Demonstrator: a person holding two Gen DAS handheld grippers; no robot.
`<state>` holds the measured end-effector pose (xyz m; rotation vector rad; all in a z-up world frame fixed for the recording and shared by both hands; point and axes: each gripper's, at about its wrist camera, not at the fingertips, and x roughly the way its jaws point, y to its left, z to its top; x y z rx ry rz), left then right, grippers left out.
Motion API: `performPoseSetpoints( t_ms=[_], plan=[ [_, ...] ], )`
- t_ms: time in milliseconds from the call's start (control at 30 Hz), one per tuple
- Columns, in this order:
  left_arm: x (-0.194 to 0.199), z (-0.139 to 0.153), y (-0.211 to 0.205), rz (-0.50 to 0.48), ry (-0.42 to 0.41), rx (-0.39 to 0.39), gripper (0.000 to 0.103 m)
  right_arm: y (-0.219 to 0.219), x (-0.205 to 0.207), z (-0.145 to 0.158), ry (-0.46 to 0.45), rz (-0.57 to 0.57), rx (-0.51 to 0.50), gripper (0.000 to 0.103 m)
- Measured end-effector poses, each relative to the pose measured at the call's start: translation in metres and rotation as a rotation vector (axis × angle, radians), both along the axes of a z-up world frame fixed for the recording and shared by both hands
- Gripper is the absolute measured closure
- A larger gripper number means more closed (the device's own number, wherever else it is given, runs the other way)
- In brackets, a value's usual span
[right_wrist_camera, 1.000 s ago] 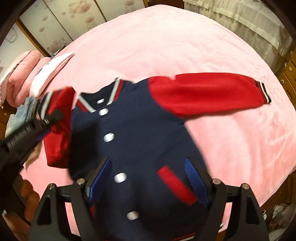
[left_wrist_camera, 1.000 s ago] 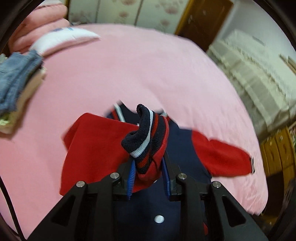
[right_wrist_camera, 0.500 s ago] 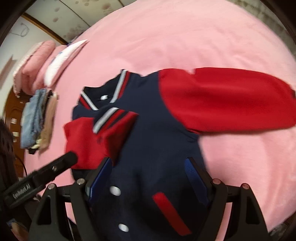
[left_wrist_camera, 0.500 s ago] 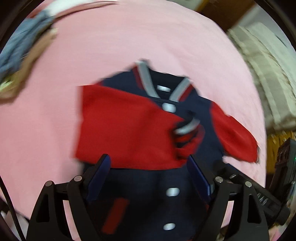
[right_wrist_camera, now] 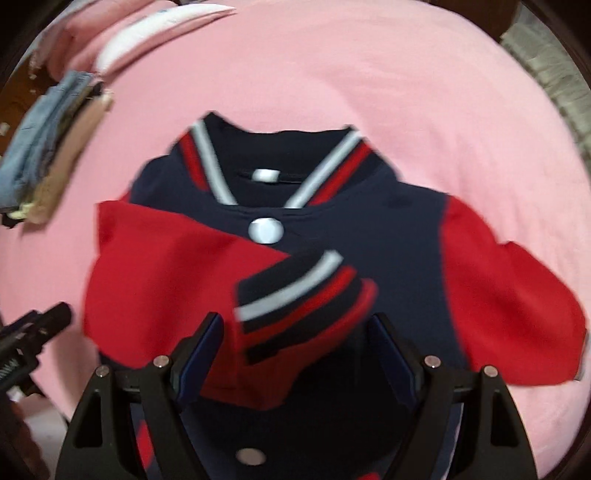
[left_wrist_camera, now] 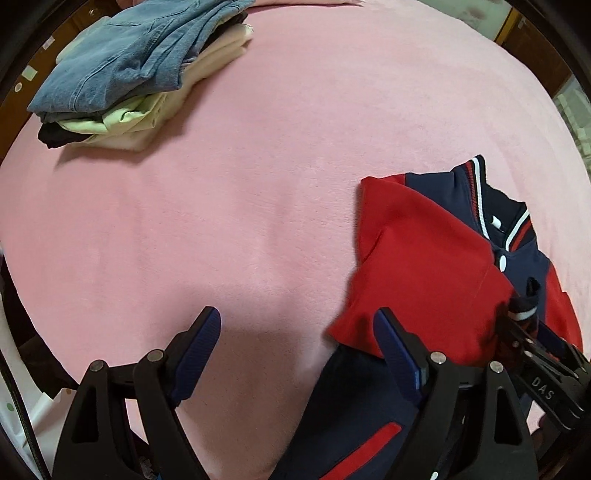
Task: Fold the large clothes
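Note:
A varsity jacket (right_wrist_camera: 369, 229), navy with red sleeves and white snap buttons, lies face up on the pink bedspread (left_wrist_camera: 258, 166). One red sleeve (right_wrist_camera: 166, 266) is folded across the chest, its striped cuff (right_wrist_camera: 303, 295) near the top button. The other sleeve (right_wrist_camera: 498, 295) stretches out to the right. My right gripper (right_wrist_camera: 295, 325) hovers open just above the cuff. Left of the jacket (left_wrist_camera: 424, 266), my left gripper (left_wrist_camera: 295, 319) is open over bare bedspread with nothing between its fingers. The right gripper's body (left_wrist_camera: 535, 373) shows at the lower right of the left wrist view.
A stack of folded clothes (left_wrist_camera: 140, 70) topped by blue denim sits at the far left of the bed, also in the right wrist view as the stack (right_wrist_camera: 48, 162). Pink and white pillows (right_wrist_camera: 147, 33) lie at the head. Dark wooden furniture borders the bed.
My left gripper opened and dropped the striped cuff, leaving the sleeve across the chest, then swung left off the jacket. My right gripper moved up over the jacket's chest and lower.

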<state>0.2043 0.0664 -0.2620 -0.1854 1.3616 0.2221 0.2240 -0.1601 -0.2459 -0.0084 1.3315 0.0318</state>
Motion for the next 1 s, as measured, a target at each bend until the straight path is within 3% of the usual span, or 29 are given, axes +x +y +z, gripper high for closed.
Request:
performPoseSetpoints(
  t_ms=[67,233,333,400,433,467,500,733,867,1000],
  plan=[
    [0.003,-0.002,-0.003,-0.013,0.010,0.006,0.020,-0.013,-0.003,0.000,0.014,-0.036,-0.022,0.022],
    [0.009,-0.010,-0.017,-0.040,0.050,0.016,0.020,-0.046,-0.019,-0.007,0.072,-0.127,0.039,0.023],
    [0.012,-0.016,-0.021,-0.050,0.066,0.004,0.020,-0.068,-0.026,-0.007,0.064,-0.220,0.194,0.046],
    [0.018,-0.024,-0.021,-0.062,0.079,0.007,0.020,-0.075,-0.028,-0.010,0.072,-0.263,0.320,0.070],
    [0.019,-0.027,-0.022,-0.068,0.086,0.013,0.020,-0.076,-0.027,-0.012,0.083,-0.267,0.361,0.075],
    [0.020,-0.029,-0.022,-0.073,0.093,0.018,0.020,-0.075,-0.027,-0.013,0.089,-0.263,0.371,0.083],
    [0.022,-0.032,-0.022,-0.074,0.100,0.021,0.020,-0.073,-0.025,-0.011,0.087,-0.247,0.360,0.085],
    [0.031,-0.037,-0.028,-0.079,0.123,0.029,0.020,-0.084,-0.025,0.023,-0.066,-0.213,0.349,0.088],
    [0.034,-0.049,-0.028,-0.081,0.145,0.036,0.020,-0.106,-0.024,0.016,-0.040,-0.224,0.339,0.087],
    [0.036,-0.052,-0.026,-0.076,0.150,0.040,0.019,-0.112,-0.026,-0.002,0.019,-0.233,0.250,0.084]
  ],
)
